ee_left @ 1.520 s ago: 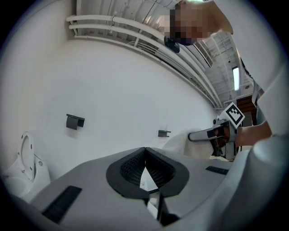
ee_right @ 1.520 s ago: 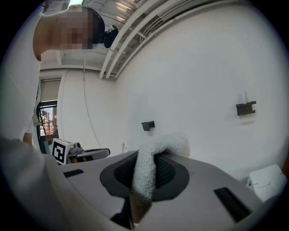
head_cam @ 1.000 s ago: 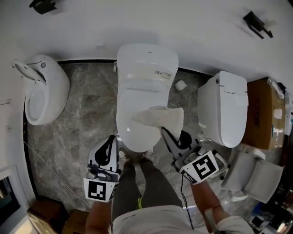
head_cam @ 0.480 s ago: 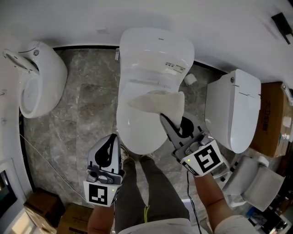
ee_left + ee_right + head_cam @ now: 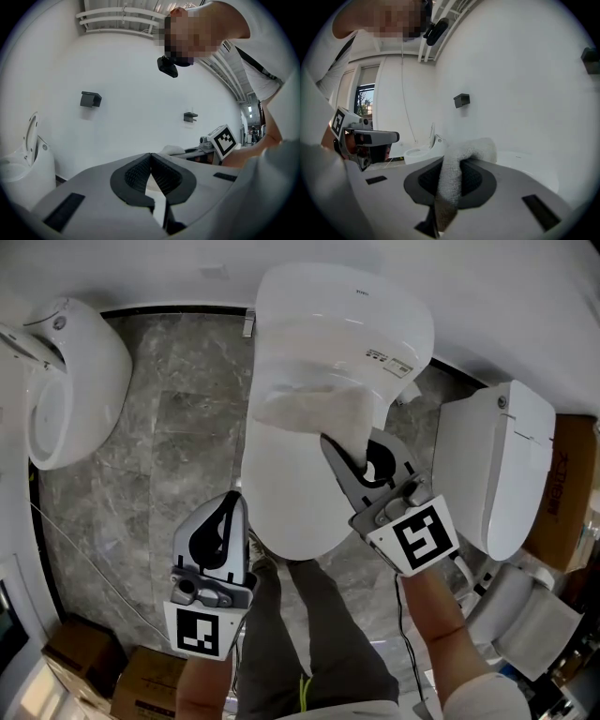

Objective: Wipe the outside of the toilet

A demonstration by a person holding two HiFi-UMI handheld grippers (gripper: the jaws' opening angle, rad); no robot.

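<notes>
The right gripper (image 5: 330, 444) reaches over the big white toilet (image 5: 291, 507) in the middle of the picture. The toilet's long side runs up and down the picture, and its round front points down at the person's legs. The gripper is squeezed tight on a fluffy white cloth (image 5: 309, 409) that lies on the lid. The left gripper (image 5: 234, 502), at the lower left, is pinched closed on nothing.
</notes>
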